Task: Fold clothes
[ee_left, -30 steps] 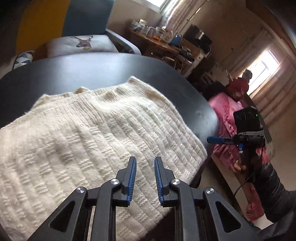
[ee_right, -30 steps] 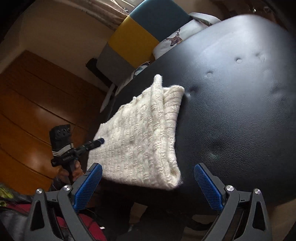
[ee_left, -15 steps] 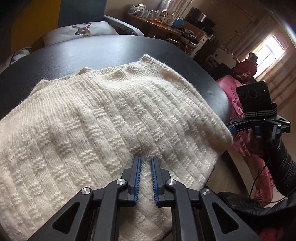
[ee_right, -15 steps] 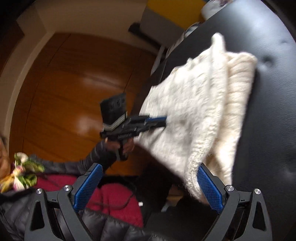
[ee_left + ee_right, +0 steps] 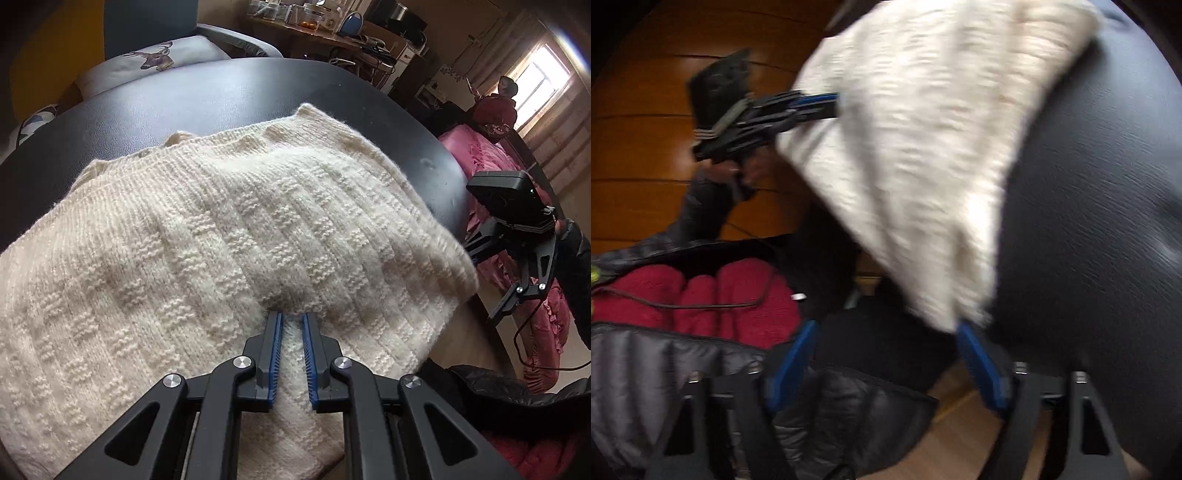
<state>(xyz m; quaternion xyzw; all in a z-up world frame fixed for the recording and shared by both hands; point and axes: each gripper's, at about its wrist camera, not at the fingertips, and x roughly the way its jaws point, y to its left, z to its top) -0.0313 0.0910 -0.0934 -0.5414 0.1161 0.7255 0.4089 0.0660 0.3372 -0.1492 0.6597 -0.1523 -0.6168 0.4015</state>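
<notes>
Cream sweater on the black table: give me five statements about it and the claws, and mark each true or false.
1. The cream sweater lies on a black table. True.
2. The left claw stands wide open, clear of the knit. False: its jaws are nearly together, pinching a ridge of it.
3. The right claw is clamped shut. False: its jaws stand apart, the sweater's corner at one pad.
4. The sweater is striped red. False: plain cream.
5. A deer-print cushion sits beyond the table. True.
</notes>
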